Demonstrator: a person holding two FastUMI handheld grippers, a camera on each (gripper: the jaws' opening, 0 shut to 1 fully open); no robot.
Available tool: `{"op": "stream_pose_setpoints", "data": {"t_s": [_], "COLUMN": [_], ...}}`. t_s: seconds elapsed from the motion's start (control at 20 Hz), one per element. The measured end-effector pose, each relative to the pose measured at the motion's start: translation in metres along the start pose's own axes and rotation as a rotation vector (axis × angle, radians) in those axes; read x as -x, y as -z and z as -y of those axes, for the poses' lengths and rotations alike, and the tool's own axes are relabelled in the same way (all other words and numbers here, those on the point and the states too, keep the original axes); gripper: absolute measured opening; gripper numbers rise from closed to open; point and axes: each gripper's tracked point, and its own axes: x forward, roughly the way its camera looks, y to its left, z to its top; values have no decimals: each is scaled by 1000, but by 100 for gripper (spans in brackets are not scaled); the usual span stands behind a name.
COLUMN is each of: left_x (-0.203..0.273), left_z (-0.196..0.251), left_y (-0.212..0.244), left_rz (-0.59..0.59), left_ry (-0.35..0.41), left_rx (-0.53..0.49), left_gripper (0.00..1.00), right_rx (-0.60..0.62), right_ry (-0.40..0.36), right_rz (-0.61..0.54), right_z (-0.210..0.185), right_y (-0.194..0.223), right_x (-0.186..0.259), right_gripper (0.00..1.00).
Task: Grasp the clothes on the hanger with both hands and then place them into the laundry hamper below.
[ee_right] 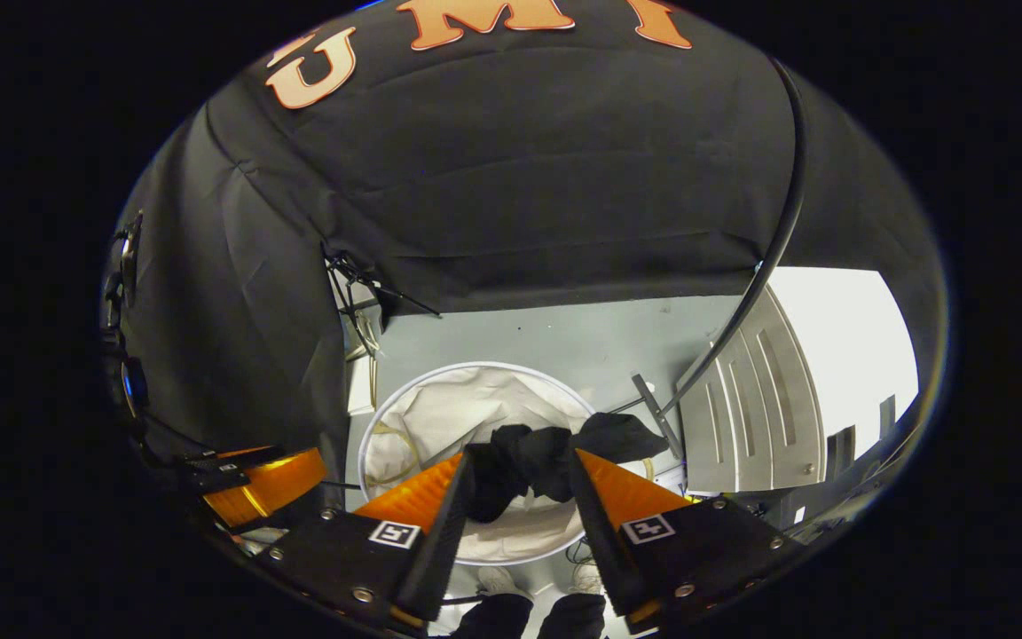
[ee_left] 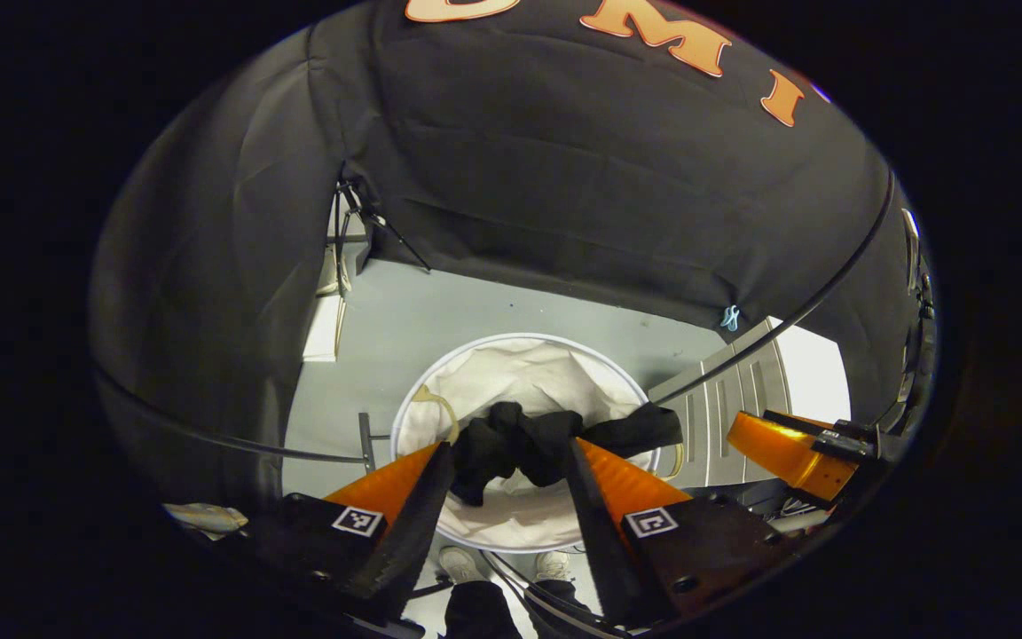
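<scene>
Black cloth: the garment [ee_left: 524, 444] hangs bunched between both grippers, directly over the hamper [ee_left: 524, 519]; in the right gripper view it [ee_right: 529, 470] sits at the same spot above the white hamper [ee_right: 440, 413].
Left gripper: [ee_left: 508, 457] fingers spread wide, garment dangling in the gap; whether either finger presses on it I cannot tell.
Right gripper: [ee_right: 518, 466] fingers likewise apart with the garment between them; contact is not clear. Its orange body also shows at the right edge of the left gripper view.
Direction: the garment lies straight ahead of both sets of fingers, and the hamper mouth lies straight below it.
Long axis: the cloth stretches sideways, one end trailing toward the right gripper's side, over the hamper rim.
Nearer hand: about equal; the bulk hangs slightly nearer the left gripper.
Judgement: the coming move looks like a plain drop or lowering; the trailing end may catch the rim.
Floor: grey [ee_left: 440, 311], with the person's shoes [ee_left: 462, 564] beside the hamper.
</scene>
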Motion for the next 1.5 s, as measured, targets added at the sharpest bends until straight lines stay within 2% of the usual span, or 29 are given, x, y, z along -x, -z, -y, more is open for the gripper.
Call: {"op": "stream_pose_setpoints", "data": {"t_s": [0.05, 0.1, 0.2, 0.25, 0.3, 0.55, 0.6, 0.65, 0.9, 1.15, 1.25, 1.3, 1.5], "left_x": [5, 13, 28, 38, 49, 112, 128, 144, 233, 327, 357, 371, 436], "left_z": [2, 2, 0, 0, -2, -1, -4, -6, -14, -12, -14, -13, -2], "left_y": [-2, -3, -9, -12, -16, -42, -50, -61, -124, -158, -167, -170, -195], "left_rz": [6, 13, 34, 44, 58, 159, 185, 217, 392, 579, 643, 664, 802], "left_ry": [2, 2, -5, -9, -20, -12, -12, -12, -6, -6, -8, -4, 19], "left_rx": [6, 7, 11, 14, 20, 55, 55, 51, 44, -11, -31, -40, -50], "left_gripper": [96, 100, 98, 95, 98, 100, 98, 100, 98, 97, 100, 97, 97], "right_rx": [9, 16, 26, 33, 42, 69, 76, 79, 99, 137, 147, 157, 193], "right_ry": [5, 8, 8, 7, 8, 12, 12, 9, -11, -30, -37, -39, -44], "right_rz": [6, 11, 24, 37, 52, 150, 172, 195, 353, 517, 576, 602, 731], "right_z": [0, -2, -7, -10, -12, -17, -17, -16, -26, -39, -42, -42, -43], "right_y": [1, -2, -7, -10, -16, -49, -58, -64, -116, -158, -173, -180, -201], "right_x": [8, 16, 34, 43, 56, 132, 147, 165, 255, 344, 373, 390, 465], "right_gripper": [73, 84, 93, 94, 95, 94, 94, 95, 94, 94, 94, 94, 94]}}
